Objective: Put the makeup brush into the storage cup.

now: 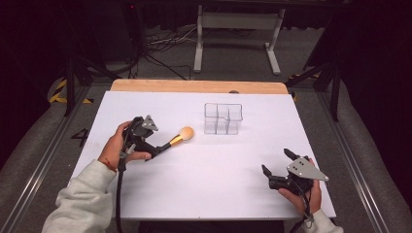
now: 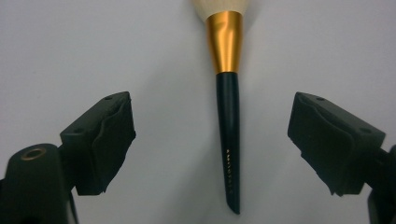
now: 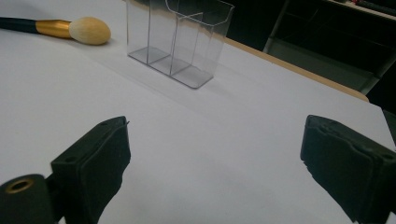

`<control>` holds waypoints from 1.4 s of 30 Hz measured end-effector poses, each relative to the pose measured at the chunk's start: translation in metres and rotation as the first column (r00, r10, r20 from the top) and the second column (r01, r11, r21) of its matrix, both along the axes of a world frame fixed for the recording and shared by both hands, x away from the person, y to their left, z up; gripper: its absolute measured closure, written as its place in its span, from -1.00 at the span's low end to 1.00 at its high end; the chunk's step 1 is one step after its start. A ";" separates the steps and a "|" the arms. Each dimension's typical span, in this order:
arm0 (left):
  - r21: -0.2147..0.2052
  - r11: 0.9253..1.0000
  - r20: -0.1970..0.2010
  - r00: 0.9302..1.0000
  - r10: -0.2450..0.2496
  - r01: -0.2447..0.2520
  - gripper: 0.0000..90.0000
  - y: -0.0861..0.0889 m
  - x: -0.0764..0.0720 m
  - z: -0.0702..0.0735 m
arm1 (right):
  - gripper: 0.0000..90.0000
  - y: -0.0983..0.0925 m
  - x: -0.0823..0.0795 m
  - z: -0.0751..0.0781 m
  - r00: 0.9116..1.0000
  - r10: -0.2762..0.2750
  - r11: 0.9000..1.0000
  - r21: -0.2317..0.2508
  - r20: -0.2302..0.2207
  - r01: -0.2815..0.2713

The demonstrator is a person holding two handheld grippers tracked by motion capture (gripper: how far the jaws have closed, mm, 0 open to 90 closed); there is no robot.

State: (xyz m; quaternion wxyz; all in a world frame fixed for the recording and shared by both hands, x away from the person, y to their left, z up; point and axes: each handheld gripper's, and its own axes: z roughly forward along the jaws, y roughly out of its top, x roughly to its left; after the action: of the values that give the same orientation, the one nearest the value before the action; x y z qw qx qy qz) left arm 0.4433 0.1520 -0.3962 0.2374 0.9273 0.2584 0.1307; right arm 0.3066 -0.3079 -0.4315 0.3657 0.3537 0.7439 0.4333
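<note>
1. The left gripper (image 2: 212,140) has its jaws spread wide, straddling the makeup brush (image 2: 229,112) handle without touching it.
2. The right gripper (image 3: 215,168) gapes unloaded; the clear organizer (image 3: 180,42) stands ahead of it.

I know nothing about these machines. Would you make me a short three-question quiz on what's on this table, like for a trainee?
1. True or false: the left claw is shut on the brush.
2. What stands just beyond the brush's head: A) a mug, B) a clear organizer, C) a plate?
3. Fill in: the right claw holds ____.

Key: 1 false, its jaws are open, either side of the handle. 2 B. 3 nothing.
</note>
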 end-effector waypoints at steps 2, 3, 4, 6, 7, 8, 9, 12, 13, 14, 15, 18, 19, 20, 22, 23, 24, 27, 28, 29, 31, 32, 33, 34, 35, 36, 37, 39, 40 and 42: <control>0.023 1.000 -0.008 1.000 -0.003 0.003 -0.60 -0.009 0.006 -0.002 | -0.80 0.000 0.001 -0.001 1.000 -0.005 1.000 -0.004 -0.002 0.005; 0.041 0.999 -0.020 1.000 -0.002 0.003 -0.56 -0.013 0.009 -0.003 | -0.80 0.000 0.001 -0.001 1.000 -0.004 1.000 -0.005 -0.005 0.004; 0.047 0.999 -0.032 0.999 -0.004 0.005 -0.53 -0.016 0.011 -0.004 | -0.80 0.000 0.001 -0.001 1.000 -0.005 1.000 -0.006 -0.006 0.005; 0.068 0.998 -0.060 0.998 -0.001 0.005 -0.47 -0.023 0.017 -0.009 | -0.79 0.000 0.001 -0.001 1.000 -0.006 1.000 -0.006 -0.008 0.006; 0.088 0.996 -0.082 0.997 -0.003 0.010 -0.45 -0.027 0.021 -0.012 | -0.79 -0.001 0.001 -0.001 1.000 -0.007 1.000 -0.007 -0.007 0.007; 0.088 0.996 -0.082 0.997 -0.003 0.010 -0.41 -0.027 0.021 -0.012 | -0.79 -0.001 0.001 -0.001 1.000 -0.006 1.000 -0.006 -0.008 0.006; 0.106 0.994 -0.114 0.993 0.009 0.003 -0.39 -0.031 0.027 -0.017 | -0.79 -0.001 0.001 -0.001 1.000 -0.006 1.000 -0.006 -0.009 0.006; 0.133 0.991 -0.149 0.989 0.014 0.006 -0.30 -0.036 0.032 -0.021 | -0.79 -0.001 0.002 -0.002 1.000 -0.007 1.000 -0.007 -0.011 0.007; 0.142 0.990 -0.170 0.985 0.015 0.009 -0.28 -0.039 0.035 -0.024 | -0.79 -0.001 0.002 -0.002 1.000 -0.008 1.000 -0.009 -0.012 0.007; 0.152 0.988 -0.178 0.984 0.005 0.023 -0.24 -0.041 0.038 -0.026 | -0.79 -0.001 0.002 -0.002 1.000 -0.007 1.000 -0.009 -0.012 0.007; 0.155 0.988 -0.184 0.983 0.007 0.022 -0.19 -0.043 0.039 -0.028 | -0.79 -0.001 0.002 -0.002 1.000 -0.008 1.000 -0.011 -0.013 0.008; 0.181 0.983 -0.206 0.978 0.018 0.020 -0.05 -0.047 0.044 -0.030 | -0.79 0.000 0.003 -0.002 1.000 -0.006 1.000 -0.015 -0.017 0.006; 0.169 0.986 -0.207 0.978 0.021 0.014 -0.05 -0.047 0.046 -0.030 | -0.79 0.000 0.003 -0.003 1.000 -0.004 1.000 -0.017 -0.017 0.004; 0.171 0.985 -0.215 0.976 0.027 0.010 0.01 -0.047 0.047 -0.029 | -0.79 0.000 0.003 -0.003 1.000 -0.005 1.000 -0.017 -0.018 0.005; 0.169 0.985 -0.232 0.972 0.023 0.017 0.12 -0.048 0.049 -0.030 | -0.79 0.000 0.003 -0.003 1.000 -0.005 1.000 -0.014 -0.020 0.005; 0.165 0.986 -0.246 0.969 0.016 0.026 0.19 -0.049 0.049 -0.029 | -0.79 0.000 0.003 -0.003 1.000 -0.004 1.000 -0.014 -0.021 0.004; 0.166 0.986 -0.251 0.968 0.007 0.036 0.28 -0.050 0.049 -0.029 | -0.79 0.000 0.004 -0.003 1.000 -0.005 1.000 -0.014 -0.022 0.004; 0.174 0.984 -0.259 0.966 0.008 0.038 0.46 -0.052 0.048 -0.028 | -0.79 0.001 0.004 -0.004 1.000 -0.002 1.000 -0.017 -0.026 0.001; 0.175 0.984 -0.256 0.967 0.010 0.037 0.52 -0.053 0.048 -0.028 | -0.79 0.001 0.004 -0.004 1.000 -0.002 1.000 -0.018 -0.028 0.001; 0.176 0.984 -0.256 0.966 0.012 0.034 0.57 -0.053 0.048 -0.028 | -0.79 0.001 0.004 -0.004 1.000 0.000 1.000 -0.018 -0.030 0.000; 0.174 0.984 -0.256 0.966 0.023 0.023 0.58 -0.053 0.047 -0.028 | -0.79 0.001 0.004 -0.004 1.000 0.002 1.000 -0.020 -0.031 -0.002; 0.170 0.985 -0.255 0.967 0.021 0.023 0.58 -0.052 0.047 -0.028 | -0.79 0.001 0.004 -0.005 1.000 0.003 1.000 -0.020 -0.031 -0.003; 0.169 0.985 -0.248 0.968 0.027 0.016 0.58 -0.052 0.046 -0.029 | -0.79 0.001 0.004 -0.005 0.999 0.003 1.000 -0.021 -0.032 -0.003; 0.168 0.986 -0.245 0.969 0.026 0.016 0.58 -0.052 0.046 -0.029 | -0.79 0.001 0.004 -0.005 0.999 0.002 1.000 -0.021 -0.032 -0.003; 0.169 0.985 -0.244 0.969 0.028 0.015 0.59 -0.052 0.046 -0.029 | -0.79 0.001 0.004 -0.005 0.999 0.002 1.000 -0.020 -0.034 -0.003; 0.173 0.985 -0.242 0.970 0.025 0.017 0.59 -0.053 0.045 -0.028 | -0.79 0.001 0.005 -0.005 0.999 0.002 1.000 -0.020 -0.034 -0.003; 0.177 0.984 -0.239 0.971 0.021 0.022 0.59 -0.053 0.045 -0.028 | -0.79 0.001 0.004 -0.005 0.999 0.002 1.000 -0.022 -0.034 -0.003; 0.183 0.983 -0.234 0.972 0.013 0.031 0.59 -0.053 0.044 -0.028 | -0.79 0.001 0.004 -0.005 0.999 0.002 1.000 -0.019 -0.034 -0.002; 0.177 0.984 -0.225 0.974 0.013 0.028 0.59 -0.053 0.043 -0.029 | -0.79 0.001 0.004 -0.005 0.999 0.001 1.000 -0.021 -0.033 -0.002; 0.175 0.984 -0.221 0.975 0.013 0.026 0.60 -0.053 0.042 -0.028 | -0.79 0.001 0.004 -0.005 0.999 0.001 1.000 -0.021 -0.034 -0.002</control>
State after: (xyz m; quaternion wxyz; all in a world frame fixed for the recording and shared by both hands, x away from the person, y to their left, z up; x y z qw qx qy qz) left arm 0.4856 0.0993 -0.4246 0.1242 0.9543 0.2675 0.0485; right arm 0.3110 -0.3070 -0.4363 0.3565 0.3564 0.7548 0.4198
